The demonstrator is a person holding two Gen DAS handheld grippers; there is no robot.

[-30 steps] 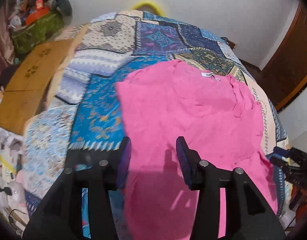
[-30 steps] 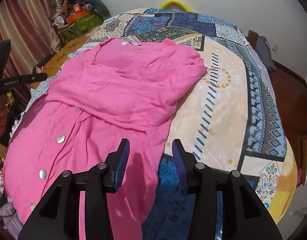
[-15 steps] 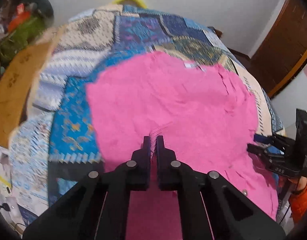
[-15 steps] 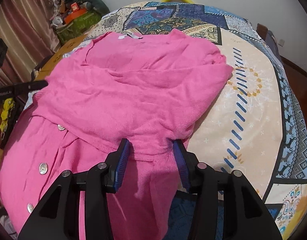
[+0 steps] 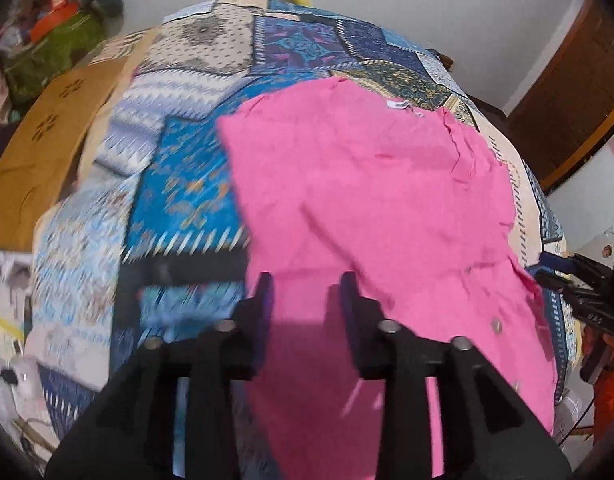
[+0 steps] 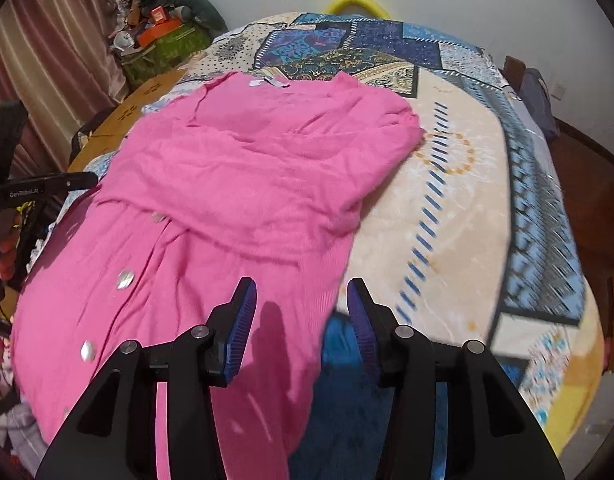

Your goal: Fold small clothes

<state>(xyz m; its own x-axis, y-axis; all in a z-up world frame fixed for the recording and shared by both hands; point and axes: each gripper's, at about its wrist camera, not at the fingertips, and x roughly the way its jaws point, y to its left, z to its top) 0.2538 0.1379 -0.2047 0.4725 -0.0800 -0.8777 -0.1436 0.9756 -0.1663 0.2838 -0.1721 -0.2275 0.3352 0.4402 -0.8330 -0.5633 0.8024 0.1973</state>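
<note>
A pink buttoned cardigan (image 5: pixel 367 200) lies spread on the patterned bedspread (image 5: pixel 179 200), white neck label (image 5: pixel 399 105) at the far end. One sleeve is folded across the chest (image 6: pixel 247 168), above the button row (image 6: pixel 125 280). My left gripper (image 5: pixel 307 284) hovers over the cardigan's near left edge; its jaws are opening and no cloth is pinched between them. My right gripper (image 6: pixel 301 288) stands open over the near right edge of the cardigan, also with nothing gripped.
The bedspread (image 6: pixel 447 208) stretches bare to the right of the cardigan. A brown board (image 5: pixel 47 140) runs along the bed's left side, with a cluttered pile (image 6: pixel 163 32) at the far left corner. A wooden door (image 5: pixel 579 92) stands at the right.
Half a second ago the left gripper was shut on a pinch of pink cloth; it has let go and opened. The right gripper moved in over the folded sleeve and drew back, staying open.
</note>
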